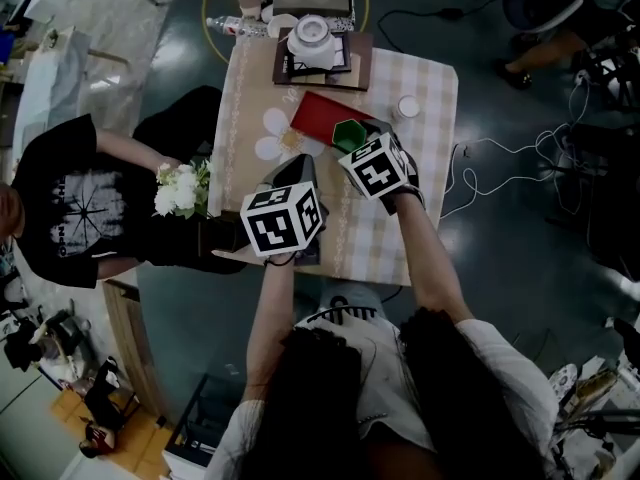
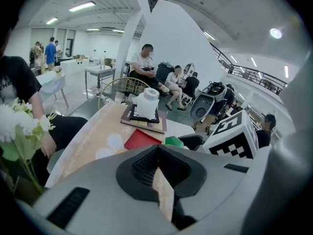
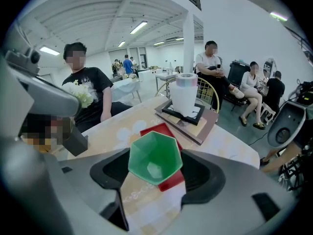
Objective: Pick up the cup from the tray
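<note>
Right hand-held gripper (image 3: 157,176): jaws spread wide, and the green cup (image 3: 154,155) fills the gap, with a pad against each opposite side. I read that as a grip. The cup is over the near right corner of the red tray (image 1: 318,115), mid-table. I can't tell whether its base has left the tray.

Left hand-held gripper (image 2: 156,169): jaws drawn together, tips look to meet, nothing in them. It hangs over the near left part of the table (image 1: 430,78), just beside the right one.

Handling, my guess: the cup looks like thin moulded plastic, so light, stiff enough and smooth. It is six-sided and narrows toward the base. The flat faces suit the pads, so I'd take two opposite faces high up near the rim. Lower down the taper could let it squirt out, and a hard squeeze could flex the wall. It is empty as far as I can see, so tilt matters little.

Around it:
- A white lidded jar (image 1: 311,36) on a dark board (image 1: 352,68) at the far side, well apart from the cup.
- A small white round pot (image 1: 408,106) far right of the tray.
- White flowers (image 1: 183,188) at the left edge, beside a seated person (image 1: 60,203).
- White flower shapes (image 1: 272,133) on the cloth left of the tray — print or mat, can't tell.

Nothing stands over the cup, so a straight lift looks free. The closest obstruction is the left hand-held gripper, and the tray looks light enough to shift if the cup drags on it.
</note>
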Demonstrator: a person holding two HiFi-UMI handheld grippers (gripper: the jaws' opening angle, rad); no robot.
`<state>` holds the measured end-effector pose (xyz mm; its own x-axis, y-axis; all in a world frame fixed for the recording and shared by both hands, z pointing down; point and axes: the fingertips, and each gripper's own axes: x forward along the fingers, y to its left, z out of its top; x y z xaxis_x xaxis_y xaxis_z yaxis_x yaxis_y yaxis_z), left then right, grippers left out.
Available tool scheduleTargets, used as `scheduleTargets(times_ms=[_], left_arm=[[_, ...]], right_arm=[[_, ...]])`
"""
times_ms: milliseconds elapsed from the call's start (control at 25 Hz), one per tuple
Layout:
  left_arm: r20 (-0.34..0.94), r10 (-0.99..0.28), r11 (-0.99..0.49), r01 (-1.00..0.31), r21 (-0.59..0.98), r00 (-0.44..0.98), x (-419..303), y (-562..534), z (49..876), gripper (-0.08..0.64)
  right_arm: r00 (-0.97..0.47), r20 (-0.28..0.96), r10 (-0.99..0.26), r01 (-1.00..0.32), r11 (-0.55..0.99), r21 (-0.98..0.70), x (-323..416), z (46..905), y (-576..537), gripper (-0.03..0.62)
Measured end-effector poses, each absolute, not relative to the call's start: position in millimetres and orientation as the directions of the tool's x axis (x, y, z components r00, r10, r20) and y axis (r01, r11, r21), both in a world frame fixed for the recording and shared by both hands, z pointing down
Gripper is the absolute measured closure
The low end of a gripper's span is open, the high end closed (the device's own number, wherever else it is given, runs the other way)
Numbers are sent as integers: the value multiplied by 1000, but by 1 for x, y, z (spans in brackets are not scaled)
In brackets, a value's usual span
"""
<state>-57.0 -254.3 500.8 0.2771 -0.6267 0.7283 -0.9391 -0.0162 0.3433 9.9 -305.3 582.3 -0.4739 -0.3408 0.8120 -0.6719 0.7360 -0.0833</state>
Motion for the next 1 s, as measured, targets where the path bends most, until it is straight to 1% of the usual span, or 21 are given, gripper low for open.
scheduleTargets(times_ms=[160,400,800,1000], left_arm=[[722,-628,-33,-937,348,290,-50,-245,497,552],[710,-632,-76,-937,342,310,-37,-234,490,552],[717,-614,-106,-935,339,330,-23,-215,496,552],[728,-600,-103,-935,339,330,-20,-208,501,552]], right_arm=[[-446,831,-332,-671,738,-65,26,582,-279,264],[-422,850,-315,-697,712,-82,46,591,-240,265],[-388,865,-318,-727,682,-75,68,609,-206,264],[-387,873,-297,-703,708,-71,72,624,-196,264]])
